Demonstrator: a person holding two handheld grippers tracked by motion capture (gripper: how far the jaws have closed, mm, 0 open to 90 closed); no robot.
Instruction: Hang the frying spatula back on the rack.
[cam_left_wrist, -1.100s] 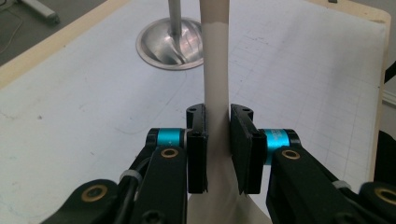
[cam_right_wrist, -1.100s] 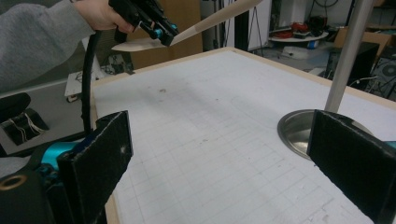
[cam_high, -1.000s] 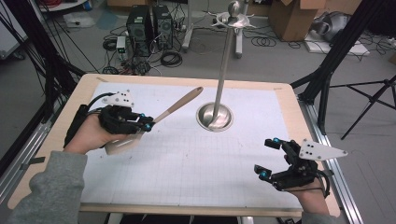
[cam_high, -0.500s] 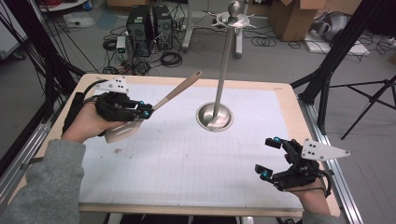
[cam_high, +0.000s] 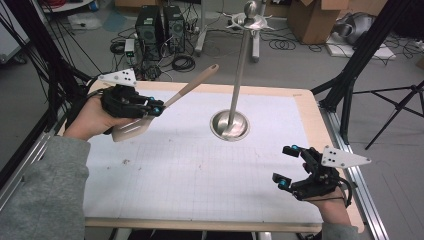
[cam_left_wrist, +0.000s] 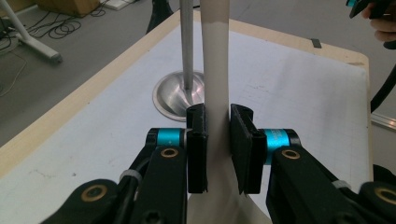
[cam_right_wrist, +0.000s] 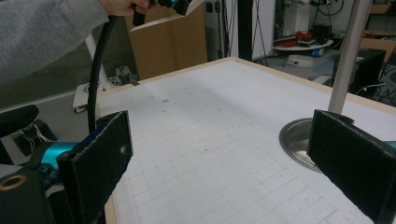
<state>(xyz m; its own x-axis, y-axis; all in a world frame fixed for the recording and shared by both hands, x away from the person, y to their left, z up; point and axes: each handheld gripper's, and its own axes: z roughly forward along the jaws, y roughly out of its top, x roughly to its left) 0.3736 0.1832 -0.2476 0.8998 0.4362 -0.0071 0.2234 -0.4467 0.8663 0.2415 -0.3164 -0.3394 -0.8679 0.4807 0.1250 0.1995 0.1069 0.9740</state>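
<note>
From the high view, the left gripper (cam_high: 150, 107) is clamped on a wooden spatula (cam_high: 165, 102) and holds it above the far left part of the table (cam_high: 200, 165), blade low by the hand, handle slanting up toward the metal stand (cam_high: 239, 70). The stand's round base (cam_high: 229, 125) sits near the table's middle, and its pole carries hook arms at the top. The right gripper (cam_high: 290, 167) hovers over the near right corner, jaws apart and empty.

In the left gripper view, the two jaws pinch the spatula's neck (cam_left_wrist: 217, 93) from both sides, with the pole (cam_left_wrist: 187, 46) just beyond.

In the right gripper view, the black jaws stand wide open, nothing between them; the base (cam_right_wrist: 299, 140) lies ahead.

The grip looks narrow on a smooth, tapering neck, so the spatula could likely pivot or slip if swung quickly. The raised handle could also knock the pole and tip the stand.

No brand, label or writing can be read anywhere.
</note>
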